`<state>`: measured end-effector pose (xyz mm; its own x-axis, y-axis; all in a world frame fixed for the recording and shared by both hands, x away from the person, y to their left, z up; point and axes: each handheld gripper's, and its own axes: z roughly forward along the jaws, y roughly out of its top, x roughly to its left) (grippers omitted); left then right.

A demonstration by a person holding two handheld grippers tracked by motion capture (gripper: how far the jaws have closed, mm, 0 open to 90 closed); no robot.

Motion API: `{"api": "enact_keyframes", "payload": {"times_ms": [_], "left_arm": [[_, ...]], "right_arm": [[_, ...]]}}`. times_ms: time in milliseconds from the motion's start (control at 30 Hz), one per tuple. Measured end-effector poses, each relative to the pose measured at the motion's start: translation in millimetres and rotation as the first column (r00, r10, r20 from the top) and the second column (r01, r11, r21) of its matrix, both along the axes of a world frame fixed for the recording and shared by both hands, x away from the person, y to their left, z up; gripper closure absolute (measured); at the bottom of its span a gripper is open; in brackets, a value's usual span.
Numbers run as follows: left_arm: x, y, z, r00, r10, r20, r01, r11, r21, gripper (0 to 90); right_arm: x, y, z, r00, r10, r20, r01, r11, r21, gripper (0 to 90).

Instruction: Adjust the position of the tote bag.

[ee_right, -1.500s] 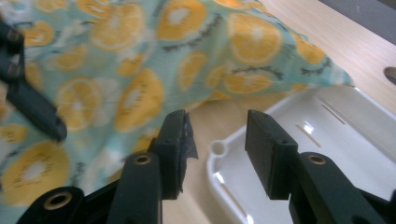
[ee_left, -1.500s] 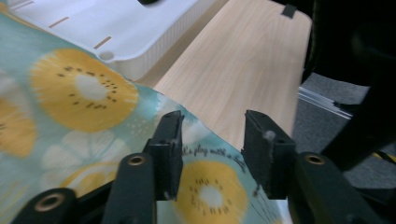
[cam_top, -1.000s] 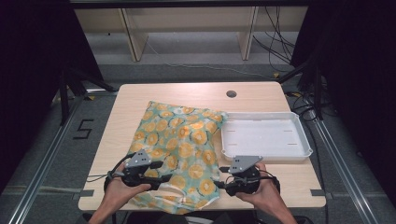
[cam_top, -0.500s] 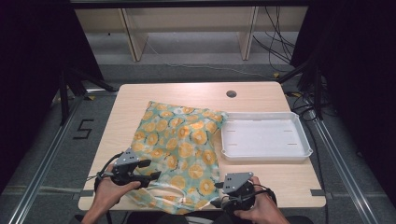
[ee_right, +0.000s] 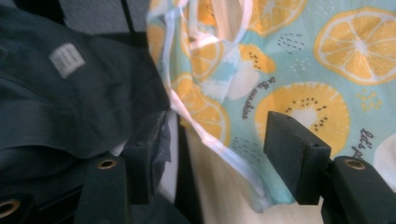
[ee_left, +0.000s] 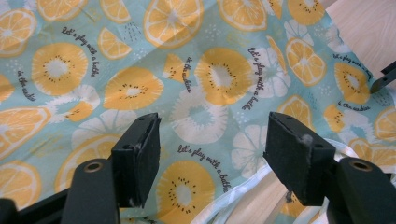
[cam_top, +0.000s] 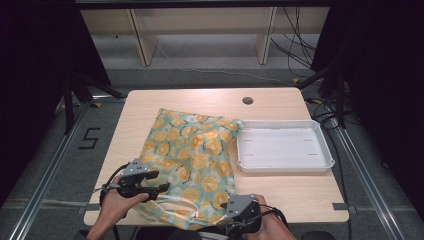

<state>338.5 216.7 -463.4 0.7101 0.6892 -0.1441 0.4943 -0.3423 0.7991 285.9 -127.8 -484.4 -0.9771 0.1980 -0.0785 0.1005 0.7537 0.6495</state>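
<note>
The fruit-print cloth [cam_top: 192, 160] is lying on the bench [cam_top: 300, 195], running long from the middle toward the near edge, where its white-trimmed end is hanging over. Both tongs are sitting at that near end — the left tongs [cam_top: 156, 182] over the cloth's near-left corner and the right tongs [cam_top: 226, 220] by its near-right corner, about equally close. Their jaws have just been opening and are standing spread, pinching nothing. The white tray [cam_top: 285, 162] just right of the cloth is holding nothing.

Cloth [ee_left: 219, 74] reads "let's play with a bottle"; floor "5" [cam_top: 89, 138].
</note>
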Motion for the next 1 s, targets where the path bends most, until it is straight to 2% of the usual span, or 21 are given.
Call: {"api": "enact_keyframes", "payload": {"times_ms": [67,167,200,233,267,300,333,367,400,433,467,600,633,667,700,767,800,833,867,900,1000], "left_arm": [[-0.7,-0.1,1.1,0.9999,0.015,-0.001,-0.015,0.9998,-0.010,35.0],[0.0,1.8,2.2,1.0000,0.003,0.001,-0.003,1.0000,-0.009,34.9],[0.0,1.8,1.6,0.9997,0.016,0.016,-0.016,0.9996,-0.022,34.9],[0.0,1.8,1.6,0.9997,0.016,0.016,-0.016,0.9996,-0.022,34.8],[0.2,3.3,3.2,1.0000,0.003,0.001,-0.003,0.9999,-0.010,34.8],[0.1,3.6,3.4,1.0000,0.006,0.006,-0.006,0.9999,-0.010,34.8],[-0.2,3.2,3.0,0.9998,0.016,0.010,-0.015,0.9996,-0.024,34.8],[-0.2,3.2,3.0,0.9998,0.016,0.010,-0.015,0.9996,-0.024,34.7],[-0.7,4.5,4.5,1.0000,0.006,0.005,-0.006,0.9998,-0.021,34.7],[-1.9,4.1,5.1,0.9998,0.019,0.010,-0.018,0.9996,-0.023,34.6],[-2.3,5.4,6.2,1.0000,0.009,-0.002,-0.009,0.9997,-0.024,34.4],[-5.3,7.0,8.9,0.9998,0.015,0.009,-0.015,0.9991,-0.039,33.4],[-6.6,7.9,10.0,0.9999,0.012,0.011,-0.012,0.9989,-0.046,32.8],[-9.2,10.4,12.6,0.9999,0.008,0.014,-0.008,0.9989,-0.046,32.5],[-9.2,10.4,12.6,0.9999,0.008,0.014,-0.008,0.9989,-0.046,32.2],[-12.8,12.4,15.3,0.9998,0.014,0.016,-0.013,0.9989,-0.045,31.4],[-17.0,14.4,17.6,0.9996,0.010,0.026,-0.008,0.9989,-0.047,31.1],[-17.0,14.4,17.6,0.9996,0.010,0.026,-0.008,0.9989,-0.047,30.6],[-20.5,16.7,18.5,0.9990,-0.015,0.042,0.017,0.9987,-0.047,30.0],[-22.9,17.9,19.0,0.9991,-0.022,0.035,0.023,0.9988,-0.044,29.9],[-28.2,18.6,18.4,0.9992,-0.023,0.032,0.024,0.9987,-0.044,29.8]], "right_arm": [[-0.6,2.3,-1.5,0.9998,-0.012,0.013,0.012,1.000,-0.016,43.4],[-0.3,4.1,-2.8,0.9992,-0.013,0.038,0.014,0.999,-0.031,48.8],[0.9,4.6,-4.1,0.9992,-0.016,0.036,0.018,0.999,-0.049,56.3],[0.9,4.6,-4.1,0.9992,-0.016,0.036,0.018,0.999,-0.049,56.3],[2.5,3.9,-4.0,0.9984,-0.017,0.054,0.020,0.998,-0.057,60.9],[3.8,3.4,-4.4,0.9983,-0.002,0.059,0.006,0.998,-0.057,65.5],[5.0,2.4,-4.1,0.9973,0.018,0.070,-0.014,0.998,-0.061,78.6],[5.0,2.4,-4.1,0.9973,0.018,0.070,-0.014,0.998,-0.061,78.6],[6.9,1.4,-2.1,0.9963,0.032,0.080,-0.028,0.999,-0.045,85.7],[7.4,0.8,-0.4,0.9973,0.028,0.068,-0.026,0.999,-0.031,88.4],[9.5,-0.2,1.8,0.9972,0.022,0.072,-0.020,1.000,-0.023,89.8],[17.1,-3.7,8.0,0.9970,-0.013,0.076,0.012,1.000,0.013,90.0],[20.8,-4.9,10.3,0.9970,-0.009,0.077,0.007,1.000,0.030,90.0],[26.0,-8.6,15.4,0.9970,-0.050,0.059,0.046,0.997,0.069,90.0],[29.7,-10.0,17.9,0.9963,-0.061,0.061,0.055,0.995,0.087,90.0],[34.0,-11.1,20.3,0.9957,-0.064,0.066,0.057,0.993,0.106,90.0],[40.9,-13.4,25.2,0.9944,-0.092,0.052,0.084,0.987,0.140,90.0],[40.9,-13.4,25.2,0.9944,-0.092,0.052,0.084,0.987,0.140,90.0],[49.1,-15.1,28.8,0.9923,-0.114,0.048,0.104,0.978,0.179,90.0],[52.4,-16.1,30.4,0.9898,-0.138,0.033,0.130,0.973,0.190,90.0],[61.1,-16.9,32.6,0.9885,-0.151,0.010,0.145,0.963,0.229,90.0]]}}
